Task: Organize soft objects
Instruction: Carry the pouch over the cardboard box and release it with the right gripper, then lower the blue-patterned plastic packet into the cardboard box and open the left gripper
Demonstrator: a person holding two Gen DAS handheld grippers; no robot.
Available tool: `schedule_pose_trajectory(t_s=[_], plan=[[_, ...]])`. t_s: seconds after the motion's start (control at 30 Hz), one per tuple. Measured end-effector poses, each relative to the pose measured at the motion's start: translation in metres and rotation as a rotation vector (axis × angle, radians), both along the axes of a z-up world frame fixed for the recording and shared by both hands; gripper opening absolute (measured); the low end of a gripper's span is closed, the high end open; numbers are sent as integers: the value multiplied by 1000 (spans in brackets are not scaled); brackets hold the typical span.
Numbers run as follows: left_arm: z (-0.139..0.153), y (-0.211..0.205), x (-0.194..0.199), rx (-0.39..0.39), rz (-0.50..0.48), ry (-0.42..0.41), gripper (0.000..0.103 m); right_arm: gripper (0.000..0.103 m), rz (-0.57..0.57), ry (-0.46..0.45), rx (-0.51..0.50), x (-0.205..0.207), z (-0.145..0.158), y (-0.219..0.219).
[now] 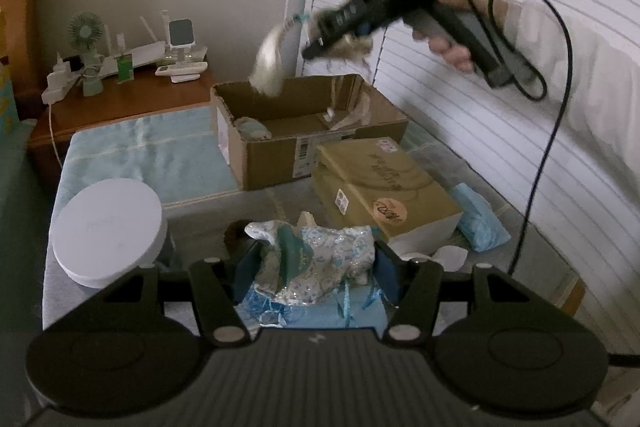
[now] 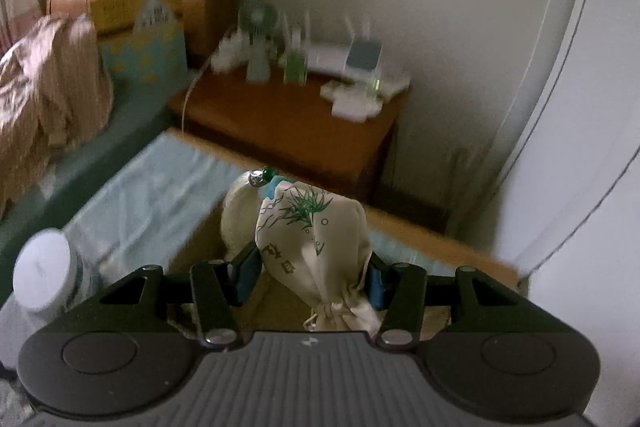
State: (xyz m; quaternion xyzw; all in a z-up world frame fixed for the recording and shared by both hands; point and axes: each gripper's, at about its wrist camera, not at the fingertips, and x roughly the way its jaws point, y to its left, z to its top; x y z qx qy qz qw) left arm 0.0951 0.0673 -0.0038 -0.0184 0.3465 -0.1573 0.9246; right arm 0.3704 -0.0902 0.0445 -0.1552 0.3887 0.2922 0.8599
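Nearest us, our left gripper (image 1: 316,267) pinches a glittery blue-and-white cloth bundle (image 1: 316,259) between its blue pads, low over the grey bed cover (image 1: 208,211). Our right gripper (image 2: 310,277) is clamped on a cream pouch (image 2: 316,247), printed with green leaves and dark characters we cannot read, its drawstring neck hanging toward the camera. A pale tassel (image 2: 236,215) with a silver and a green bead hangs from the pouch's far end.

From the left wrist view, the right gripper (image 1: 320,43) is raised above an open carton (image 1: 304,131), the tassel (image 1: 268,67) dangling at its back rim. The carton holds a pale soft item (image 1: 252,129), blurred, possibly another pouch. A barcode label shows on the carton's front.

Just beside the carton lies a tan box (image 1: 380,195) with handwriting and a round sticker, neither legible. A light-blue packet (image 1: 480,223) touches its right side. A white round tin (image 1: 108,231) sits left on a blue towel (image 1: 148,155). Beyond, a nightstand (image 1: 120,103) carries a small fan (image 1: 86,47) and a router (image 1: 140,57).
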Motion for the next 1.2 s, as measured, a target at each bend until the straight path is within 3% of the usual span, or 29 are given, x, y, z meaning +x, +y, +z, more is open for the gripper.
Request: schedule_pose_trajectory(t_s=[0.23,0.37,0.4,0.5,0.53,0.93,1.2], plan=[[-1,1,1,-2,3,0,60,58,-46,35,-105,4,-24,-10],[-1,1,1,-2,3,0,60,62,-87,40,-109,9,-29,-19],[-1,1,1,-2,3,0,60,67,-101,42,-112,10,-30,-21],[-1,1,1,0,1,0,60,97,-138,43,-95,8,-31,-28],[-1,1,1,1,1,0,60,99,-147,33,-83,7,-31,-30],[3,-4,4,30,-22,6,60,103,-284,19,81,-31,-29,-56],[15,-8,16,68,-54,-3,60,103,-401,-74,84,-101,-36,-71]])
